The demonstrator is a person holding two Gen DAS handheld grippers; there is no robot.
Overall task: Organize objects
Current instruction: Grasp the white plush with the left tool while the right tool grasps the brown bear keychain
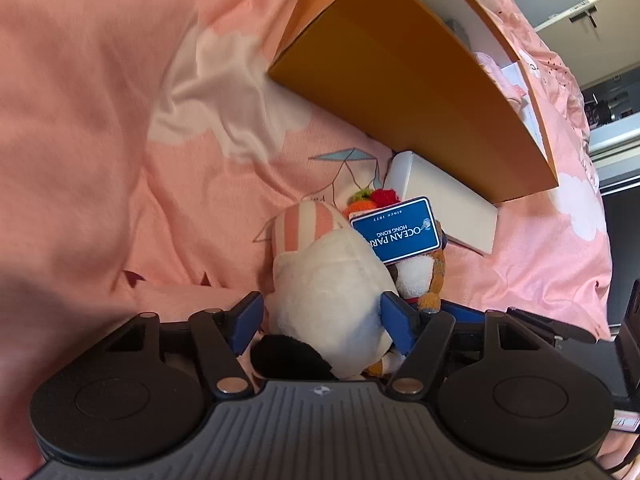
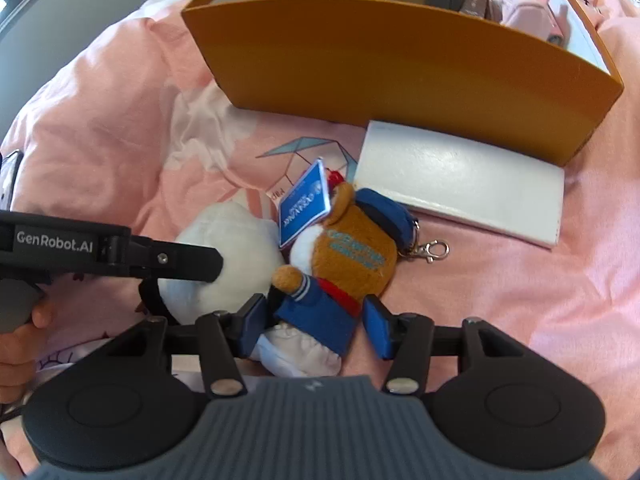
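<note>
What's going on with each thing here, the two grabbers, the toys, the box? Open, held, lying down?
Left gripper: fingers either side of the white plush, touching it.
Right gripper: open around the brown plush's lower end.
White plush toy: lying on the bedding.
Brown plush keychain: lying down, blue tag attached.
Orange box: open, items inside.
White case: flat, closed, beside the box.

Your right gripper is black with blue pads, silver pivot screws and a ribbed grey housing. Your left gripper looks alike, lettered "GenRobot.AI" in white; bare fingers, seemingly yours, show beside it.
</note>
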